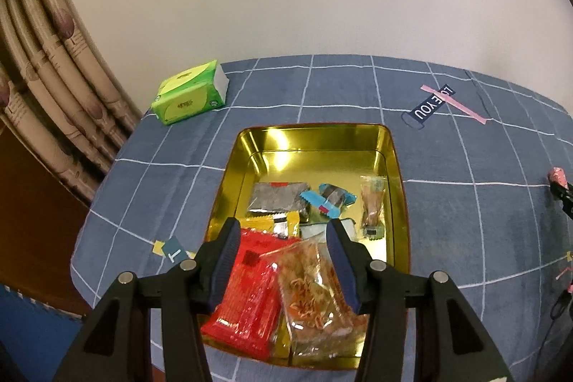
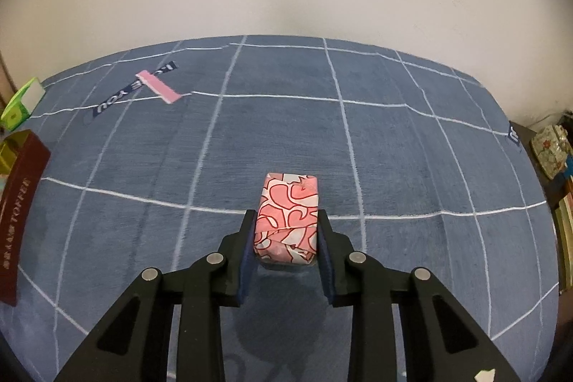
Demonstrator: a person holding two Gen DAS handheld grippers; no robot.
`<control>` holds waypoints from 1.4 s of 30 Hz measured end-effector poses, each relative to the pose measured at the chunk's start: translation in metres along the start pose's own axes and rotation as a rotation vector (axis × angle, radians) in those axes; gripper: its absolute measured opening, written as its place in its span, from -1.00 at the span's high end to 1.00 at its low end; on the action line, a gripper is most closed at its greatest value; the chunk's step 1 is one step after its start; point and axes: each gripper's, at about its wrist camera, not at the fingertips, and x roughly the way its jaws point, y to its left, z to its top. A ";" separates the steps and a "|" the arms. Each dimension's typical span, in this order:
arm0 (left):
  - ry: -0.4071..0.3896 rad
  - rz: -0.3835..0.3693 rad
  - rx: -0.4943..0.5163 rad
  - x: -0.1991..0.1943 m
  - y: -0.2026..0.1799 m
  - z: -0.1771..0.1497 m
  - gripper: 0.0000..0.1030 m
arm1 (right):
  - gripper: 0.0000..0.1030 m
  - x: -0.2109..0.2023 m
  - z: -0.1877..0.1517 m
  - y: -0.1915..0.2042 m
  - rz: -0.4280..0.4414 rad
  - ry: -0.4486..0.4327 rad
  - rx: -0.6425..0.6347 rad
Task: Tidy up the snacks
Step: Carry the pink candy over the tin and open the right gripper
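A gold tin tray point(image 1: 397, 188) sits on the blue checked cloth and holds several snacks: a red packet point(image 1: 250, 292), a clear bag of orange strips point(image 1: 315, 292), a grey packet point(image 1: 279, 197), a yellow packet point(image 1: 272, 224) and a blue-wrapped candy point(image 1: 331, 199). My left gripper point(image 1: 283, 235) is open and empty just above the red packet and the clear bag. My right gripper point(image 2: 286, 231) is shut on a pink heart-patterned snack pack point(image 2: 288, 217), held just above the cloth. That pack shows at the right edge of the left wrist view point(image 1: 557, 176).
A green tissue pack point(image 1: 191, 92) lies at the cloth's far left corner. The tin's dark red outer wall point(image 2: 21, 203) shows at the left of the right wrist view. Curtains point(image 1: 53, 59) hang at left. Books point(image 2: 562, 203) stand beyond the cloth's right edge.
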 end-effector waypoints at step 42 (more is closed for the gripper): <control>0.030 0.140 -0.164 -0.006 0.101 -0.075 0.00 | 0.47 -0.078 0.001 0.289 0.308 -0.018 -0.267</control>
